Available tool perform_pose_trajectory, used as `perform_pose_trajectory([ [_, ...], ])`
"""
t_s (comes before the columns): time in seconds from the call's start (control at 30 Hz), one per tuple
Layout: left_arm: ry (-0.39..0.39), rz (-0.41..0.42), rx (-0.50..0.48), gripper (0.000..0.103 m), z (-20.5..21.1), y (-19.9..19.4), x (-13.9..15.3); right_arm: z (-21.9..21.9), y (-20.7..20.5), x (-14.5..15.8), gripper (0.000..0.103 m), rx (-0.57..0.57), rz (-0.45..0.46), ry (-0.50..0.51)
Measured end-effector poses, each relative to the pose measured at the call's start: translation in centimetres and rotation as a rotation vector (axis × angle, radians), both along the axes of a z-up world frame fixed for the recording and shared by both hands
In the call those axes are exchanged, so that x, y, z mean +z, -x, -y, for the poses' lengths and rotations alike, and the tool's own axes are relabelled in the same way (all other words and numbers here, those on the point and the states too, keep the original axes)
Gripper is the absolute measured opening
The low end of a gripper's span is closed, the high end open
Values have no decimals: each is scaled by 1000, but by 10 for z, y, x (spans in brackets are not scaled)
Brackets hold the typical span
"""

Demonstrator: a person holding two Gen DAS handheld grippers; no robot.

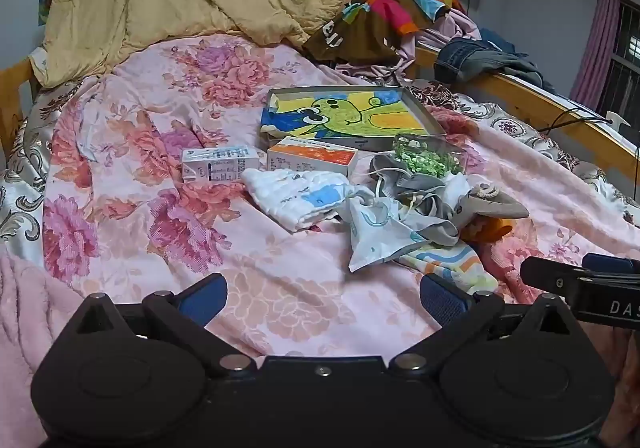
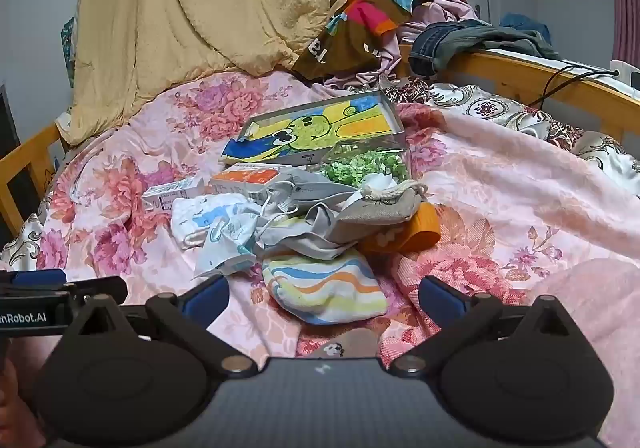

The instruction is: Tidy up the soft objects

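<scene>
A pile of soft things lies mid-bed: a white quilted cloth point(image 1: 298, 194) point(image 2: 200, 218), a pale printed pouch point(image 1: 372, 234) point(image 2: 226, 244), grey cloth point(image 1: 424, 204) point(image 2: 316, 232), a burlap drawstring bag point(image 1: 494, 202) point(image 2: 384, 202), an orange item point(image 1: 486, 230) point(image 2: 412, 234) and a wavy-striped cloth point(image 1: 448, 262) point(image 2: 326, 286). My left gripper point(image 1: 324, 298) is open and empty, short of the pile. My right gripper point(image 2: 324, 298) is open and empty, its jaws either side of the striped cloth's near end.
A shallow tin point(image 1: 352, 118) point(image 2: 320, 130) holds a cartoon-print cloth. Two cartons point(image 1: 218, 164) point(image 1: 312, 158) lie in front of it. A clear box of green beads point(image 1: 426, 158) point(image 2: 366, 164) stands beside it. Heaped quilts and clothes point(image 1: 384, 16) fill the back. A wooden rail point(image 1: 540, 98) runs right.
</scene>
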State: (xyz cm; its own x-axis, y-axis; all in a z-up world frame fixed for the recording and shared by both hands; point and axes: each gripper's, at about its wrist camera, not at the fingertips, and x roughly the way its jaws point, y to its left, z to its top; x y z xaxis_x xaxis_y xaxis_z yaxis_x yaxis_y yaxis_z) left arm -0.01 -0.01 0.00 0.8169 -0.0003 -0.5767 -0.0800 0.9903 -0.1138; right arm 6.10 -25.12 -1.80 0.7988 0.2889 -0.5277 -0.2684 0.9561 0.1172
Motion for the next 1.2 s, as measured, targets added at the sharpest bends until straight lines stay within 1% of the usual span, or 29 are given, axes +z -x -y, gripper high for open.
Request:
perform_pose_trajectory([
  [0.07, 15, -6, -2, 102, -1, 0, 0, 0, 0, 0, 103, 0, -1, 0],
  [1.2, 14, -3, -2, 102, 2, 0, -2, 1, 0, -2, 103, 0, -7, -4],
])
